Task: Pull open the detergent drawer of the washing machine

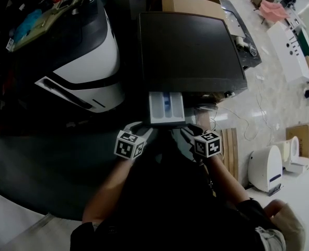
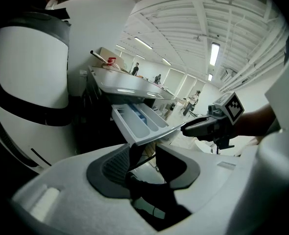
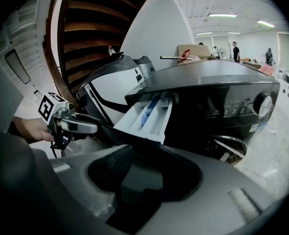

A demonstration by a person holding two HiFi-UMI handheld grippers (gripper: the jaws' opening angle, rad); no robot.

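The dark washing machine (image 1: 191, 51) has its pale detergent drawer (image 1: 166, 106) pulled out toward me, its compartments and a blue insert showing. My left gripper (image 1: 145, 131) sits at the drawer's front left corner and my right gripper (image 1: 189, 132) at its front right corner. In the left gripper view the drawer (image 2: 139, 121) juts out just above the left gripper (image 2: 143, 153), whose jaws stand apart with nothing pressed between them; the right gripper (image 2: 203, 126) shows beyond. In the right gripper view the drawer (image 3: 146, 119) hangs just past the right gripper (image 3: 146, 153), also apart and empty.
A white and black rounded machine (image 1: 86, 61) stands close on the left. A cardboard box (image 1: 188, 4) lies behind the washer. A wooden pallet (image 1: 228, 145), floor cables and a white appliance (image 1: 266, 166) are on the right.
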